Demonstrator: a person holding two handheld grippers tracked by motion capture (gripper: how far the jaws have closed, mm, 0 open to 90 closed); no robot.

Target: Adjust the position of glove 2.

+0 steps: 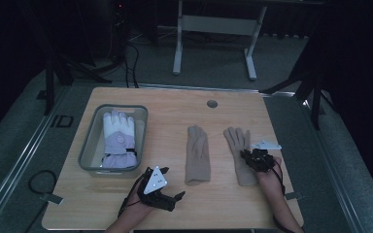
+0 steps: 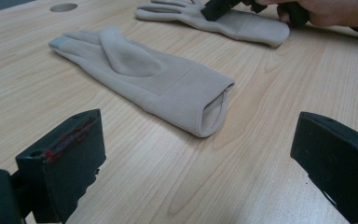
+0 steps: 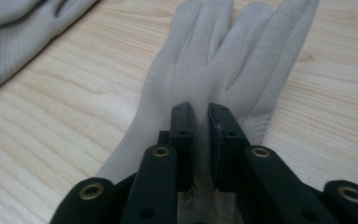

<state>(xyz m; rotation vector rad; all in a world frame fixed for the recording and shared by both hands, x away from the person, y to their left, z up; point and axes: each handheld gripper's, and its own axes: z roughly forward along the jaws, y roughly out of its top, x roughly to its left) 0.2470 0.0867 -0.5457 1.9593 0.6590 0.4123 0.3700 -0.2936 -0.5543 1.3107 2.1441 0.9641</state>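
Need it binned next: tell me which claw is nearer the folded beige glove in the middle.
Left. The left claw sits open just before the folded beige glove's cuff; the right claw is pinching the other beige glove.

Three gloves lie in sight on one wooden table [image 1: 126, 204]. Two of them are beige fabric gloves, flat on the bare wood: the left beige glove [image 1: 197, 155] near the table's middle and the right beige glove [image 1: 240, 153] beside it. The third is a white and lilac padded glove [image 1: 118, 140], the one glove inside the one grey plastic bin [image 1: 88, 145]. There are two hand-held grippers, the left gripper [image 1: 178, 195] and the right gripper [image 1: 245, 154], each with two black jaws. One round cable hole [image 1: 212, 104] sits near the table's far edge
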